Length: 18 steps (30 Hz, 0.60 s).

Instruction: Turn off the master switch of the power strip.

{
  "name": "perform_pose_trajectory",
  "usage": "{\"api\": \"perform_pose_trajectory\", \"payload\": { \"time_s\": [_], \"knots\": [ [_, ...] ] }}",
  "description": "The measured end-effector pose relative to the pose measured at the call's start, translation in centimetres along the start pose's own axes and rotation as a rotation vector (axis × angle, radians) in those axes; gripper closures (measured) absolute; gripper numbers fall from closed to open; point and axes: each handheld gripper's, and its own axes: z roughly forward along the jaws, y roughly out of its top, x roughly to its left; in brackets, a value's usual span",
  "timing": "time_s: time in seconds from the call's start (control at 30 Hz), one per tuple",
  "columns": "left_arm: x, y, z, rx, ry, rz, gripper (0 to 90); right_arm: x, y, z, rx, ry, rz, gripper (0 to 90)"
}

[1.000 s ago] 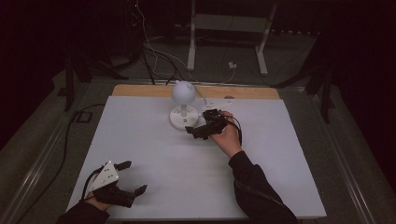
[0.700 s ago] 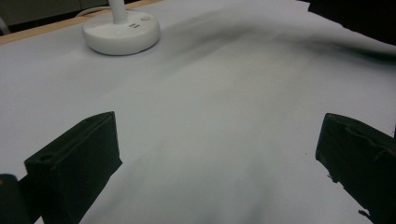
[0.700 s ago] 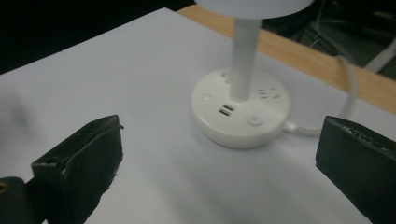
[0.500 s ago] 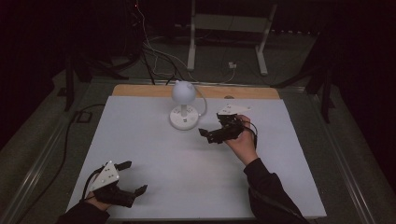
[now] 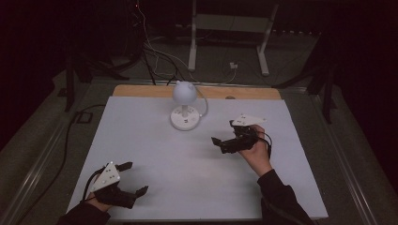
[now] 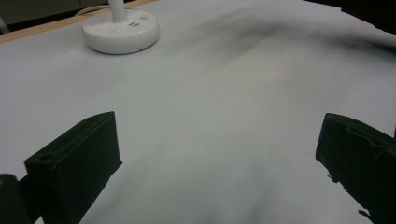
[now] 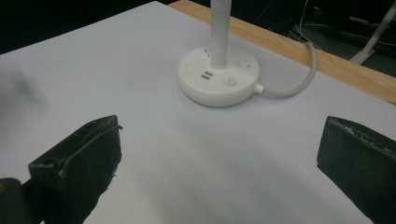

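High view: white worktop [image 5: 155, 140] with a wooden strip along its far edge, dark floor and cables beyond. White lamp [image 5: 185, 108] standing toward the far middle, round base on the sheet, globe head on a short stem, cord curling off to its right. Right gripper [image 5: 224, 135] held above the worktop, right of the lamp and nearer than it, apart from the base, fingers spread and pointing left, grasping nothing; grey plate on top, dark sleeve coming in from the bottom. Left gripper [image 5: 136, 178] low at the near left corner, well apart from the lamp, fingers released and pointing right, likewise empty. Left gripper view: two black fingers [image 6: 74, 163] rising wide apart from the bottom corners, bare white sheet between them; lamp base [image 6: 120, 32] far off at upper left, with the foot of its stem, close to the wooden edge. Right gripper view: fingers [image 7: 79, 158] again wide apart, nothing between them but the sheet; lamp base [image 7: 219, 79] ahead and near, upright stem rising out of frame, sockets and a round button on its top, white cord [image 7: 292, 79] leaving the base to the right and curving up over the wooden strip [image 7: 299, 51].
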Motion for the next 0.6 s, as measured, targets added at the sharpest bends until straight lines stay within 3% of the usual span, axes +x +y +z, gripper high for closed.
{"api": "perform_pose_trajectory", "payload": {
  "time_s": [0.2, 0.6],
  "knots": [
    [0.0, 0.0, 0.0, 0.0, 0.0, -0.001, 0.3, -0.2, -1.7, -1.7, 0.007, -0.014, -0.006, 0.0],
    [0.0, 0.0, 0.0, 0.001, 0.0, -0.001, 0.3, -0.7, -5.6, -4.9, 0.037, -0.036, 0.028, 0.0]
  ]
}}
